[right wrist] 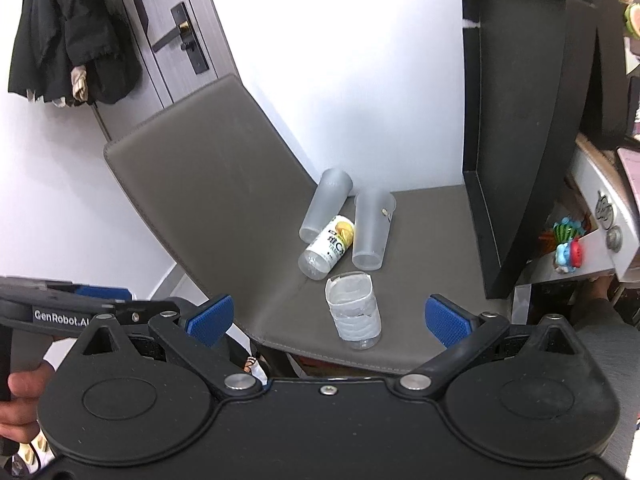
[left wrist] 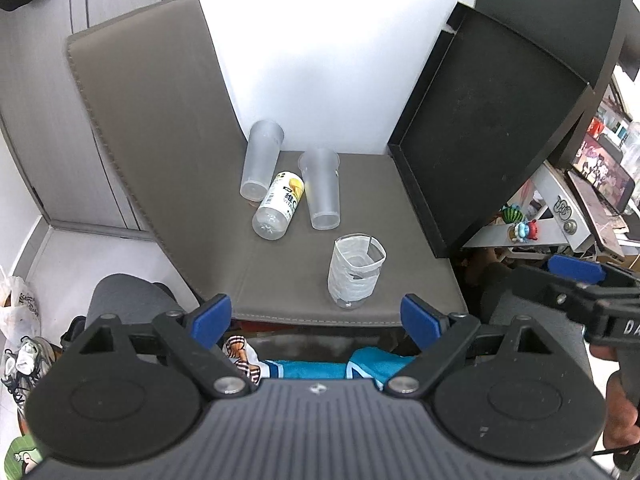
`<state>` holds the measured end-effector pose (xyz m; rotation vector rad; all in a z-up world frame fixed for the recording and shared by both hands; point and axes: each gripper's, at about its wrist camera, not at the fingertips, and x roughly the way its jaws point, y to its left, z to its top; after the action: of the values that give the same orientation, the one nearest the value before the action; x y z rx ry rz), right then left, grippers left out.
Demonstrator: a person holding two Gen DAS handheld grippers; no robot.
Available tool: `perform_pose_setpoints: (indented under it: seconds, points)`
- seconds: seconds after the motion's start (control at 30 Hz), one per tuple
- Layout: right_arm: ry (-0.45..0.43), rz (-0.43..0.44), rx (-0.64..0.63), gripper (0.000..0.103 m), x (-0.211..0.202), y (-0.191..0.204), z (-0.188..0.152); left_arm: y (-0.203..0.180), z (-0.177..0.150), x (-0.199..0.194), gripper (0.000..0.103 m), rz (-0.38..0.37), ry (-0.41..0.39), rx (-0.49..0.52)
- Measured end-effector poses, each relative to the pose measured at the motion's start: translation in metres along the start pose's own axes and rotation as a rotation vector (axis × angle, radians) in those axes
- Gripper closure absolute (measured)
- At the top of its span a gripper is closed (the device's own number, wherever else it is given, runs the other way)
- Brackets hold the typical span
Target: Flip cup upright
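Hovering over the near edge of the grey chair seat (left wrist: 280, 280), both of my tongs stand with jaws wide apart and hold nothing: the left tongs (left wrist: 316, 320) and the right tongs (right wrist: 328, 316) each frame the seat between their blue pads. Two frosted cups lie on their sides toward the far part of the seat, with a small yellow-labelled bottle (left wrist: 280, 206) lying between them. The left cup (left wrist: 260, 164) and the right cup (left wrist: 320, 188) both run near to far along their long axes; each seems to point its wide rim away from me, toward the chair back and wall, with the narrower closed base toward me, though the frosting makes that hard to be sure of. The right cup lies almost straight ahead of both tongs, slightly nearer than the left one. Between it and me stands a cut-down clear bottle wrapped in white tape (left wrist: 356, 272), upright, close to the near edge. I judge the right cup the easier target, and my right tongs the better placed, coming in past the right of the taped bottle. Gripping across the cup's width and swinging the far rim upward should stand it on its base. The black tray (left wrist: 480, 132) leaning at the right leaves limited room.
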<state>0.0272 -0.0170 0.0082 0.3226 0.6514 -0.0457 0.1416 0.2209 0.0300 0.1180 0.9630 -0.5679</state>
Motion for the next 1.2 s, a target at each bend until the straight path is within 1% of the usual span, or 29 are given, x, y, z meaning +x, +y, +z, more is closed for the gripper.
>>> perform_pose_setpoints:
  seconds: [0.2, 0.37, 0.6, 0.73, 1.2]
  points:
    - [-0.044, 0.001, -0.008, 0.000, -0.022, 0.001, 0.002, 0.002, -0.004, -0.016, 0.012, -0.014, -0.027, 0.011]
    - [-0.045, -0.003, 0.008, 0.000, -0.028, -0.002, 0.003, 0.003, -0.005, -0.022, 0.012, -0.009, -0.033, 0.017]
    - [-0.043, 0.033, 0.006, 0.000, -0.031, 0.003, 0.002, 0.004, -0.004, -0.029, 0.012, -0.013, -0.047, 0.015]
    - [-0.035, 0.031, -0.009, 0.000, -0.029, 0.006, 0.000, 0.004, -0.006, -0.029, 0.012, -0.011, -0.047, 0.013]
    - [-0.030, 0.019, 0.012, 0.000, -0.025, 0.001, -0.002, 0.010, -0.005, -0.020, 0.012, -0.005, -0.023, -0.007]
